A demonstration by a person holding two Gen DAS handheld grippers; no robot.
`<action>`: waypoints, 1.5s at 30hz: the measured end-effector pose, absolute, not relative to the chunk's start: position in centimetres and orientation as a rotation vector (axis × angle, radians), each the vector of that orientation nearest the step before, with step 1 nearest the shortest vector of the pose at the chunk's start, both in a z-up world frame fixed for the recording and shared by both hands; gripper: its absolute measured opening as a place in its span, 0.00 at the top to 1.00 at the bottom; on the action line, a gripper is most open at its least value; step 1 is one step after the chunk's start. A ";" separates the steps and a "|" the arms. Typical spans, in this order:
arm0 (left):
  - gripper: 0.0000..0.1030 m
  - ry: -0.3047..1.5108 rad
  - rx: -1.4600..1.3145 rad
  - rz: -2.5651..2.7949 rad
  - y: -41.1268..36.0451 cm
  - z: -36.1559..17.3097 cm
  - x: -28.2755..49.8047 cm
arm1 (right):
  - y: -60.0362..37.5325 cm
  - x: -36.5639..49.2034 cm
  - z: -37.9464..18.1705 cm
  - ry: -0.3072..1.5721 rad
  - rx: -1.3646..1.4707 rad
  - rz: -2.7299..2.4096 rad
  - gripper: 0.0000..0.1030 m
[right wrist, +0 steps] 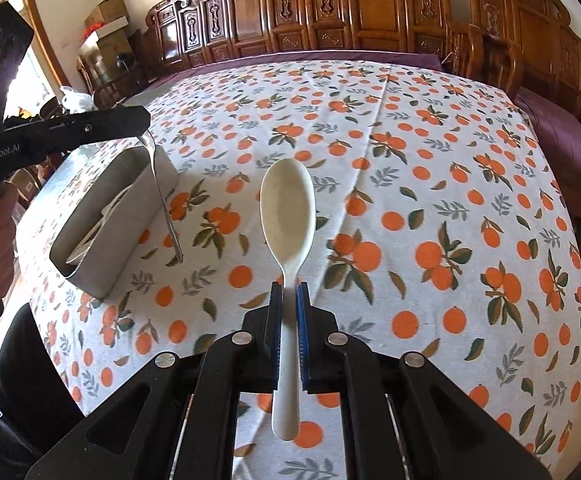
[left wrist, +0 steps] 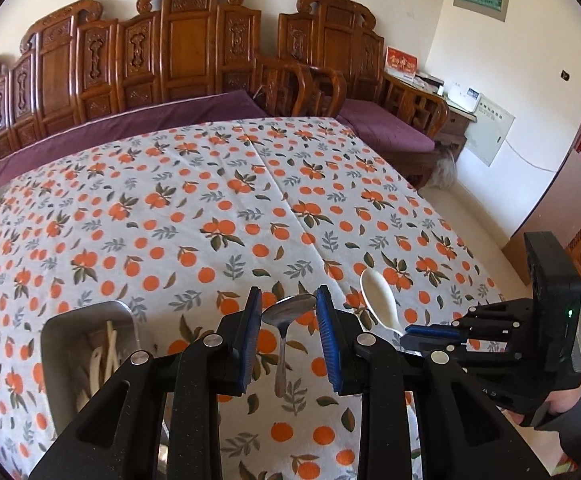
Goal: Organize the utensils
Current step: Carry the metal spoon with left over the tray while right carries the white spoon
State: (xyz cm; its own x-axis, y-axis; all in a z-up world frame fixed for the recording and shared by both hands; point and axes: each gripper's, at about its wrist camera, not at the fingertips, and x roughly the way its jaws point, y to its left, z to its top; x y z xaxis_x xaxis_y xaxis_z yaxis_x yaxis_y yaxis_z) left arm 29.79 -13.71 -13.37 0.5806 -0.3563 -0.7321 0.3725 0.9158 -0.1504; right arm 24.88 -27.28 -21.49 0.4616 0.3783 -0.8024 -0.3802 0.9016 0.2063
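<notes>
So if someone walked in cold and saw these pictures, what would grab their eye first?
Probably the two spoons in mid-air: a white spoon clamped by its handle in the right gripper, bowl pointing away, and a metal spoon hanging bowl-up between the left gripper's fingers. Next, the orange-print tablecloth across the whole table, and the metal utensil box near its left edge, with pale utensils already inside.

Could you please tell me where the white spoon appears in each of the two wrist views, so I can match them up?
Left wrist view: the white spoon sits lower right, its handle held by the right gripper coming in from the right.
Right wrist view: the white spoon stands at centre, bowl up, clamped by the handle.
Shared landmark: the metal bin, left of the spoon in both.
</notes>
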 end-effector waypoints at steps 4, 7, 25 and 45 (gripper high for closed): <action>0.75 0.834 0.007 -0.415 -12.6 -12.2 28.9 | -26.1 24.4 -20.8 0.976 -0.012 0.475 0.92; 0.75 0.819 0.004 -0.403 -11.6 -11.3 27.9 | -25.1 24.1 -20.2 0.965 -0.022 0.482 0.92; 0.75 0.808 -0.033 -0.287 -2.1 -9.2 23.8 | -17.2 23.0 -17.7 0.925 -0.034 0.556 0.92; 0.75 0.952 -0.100 -0.238 2.9 -14.9 27.2 | -12.5 23.2 -17.5 0.941 -0.018 0.616 0.92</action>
